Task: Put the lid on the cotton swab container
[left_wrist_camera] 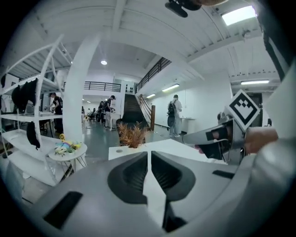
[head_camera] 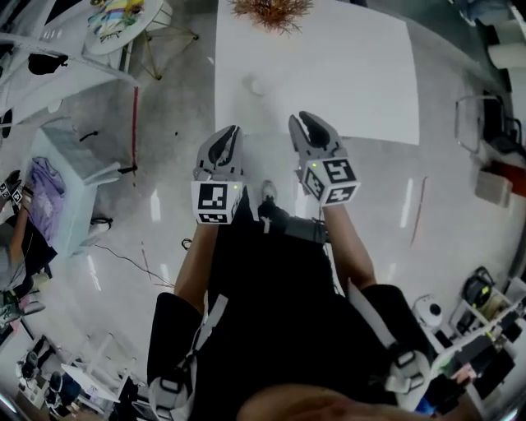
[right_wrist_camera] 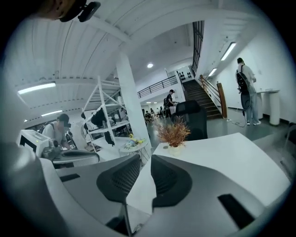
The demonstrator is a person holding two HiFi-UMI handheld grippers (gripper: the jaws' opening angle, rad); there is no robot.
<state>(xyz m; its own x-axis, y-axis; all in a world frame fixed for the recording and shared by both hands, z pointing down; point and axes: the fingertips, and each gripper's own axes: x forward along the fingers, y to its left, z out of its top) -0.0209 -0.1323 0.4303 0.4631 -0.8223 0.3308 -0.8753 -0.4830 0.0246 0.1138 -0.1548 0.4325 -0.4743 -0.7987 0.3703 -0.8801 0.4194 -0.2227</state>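
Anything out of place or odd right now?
Nothing stands out: the dried plant sits upright on the white table, nothing spilled; the left gripper is shut and the right gripper open, both empty.

White table (head_camera: 345,74), dried plant (head_camera: 273,11) at far edge; small round object (head_camera: 256,85) nearby

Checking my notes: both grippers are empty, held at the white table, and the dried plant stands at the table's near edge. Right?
Not quite: the dried plant stands at the white table's far edge, as the head view shows. The left gripper and right gripper are indeed empty, held at the table.
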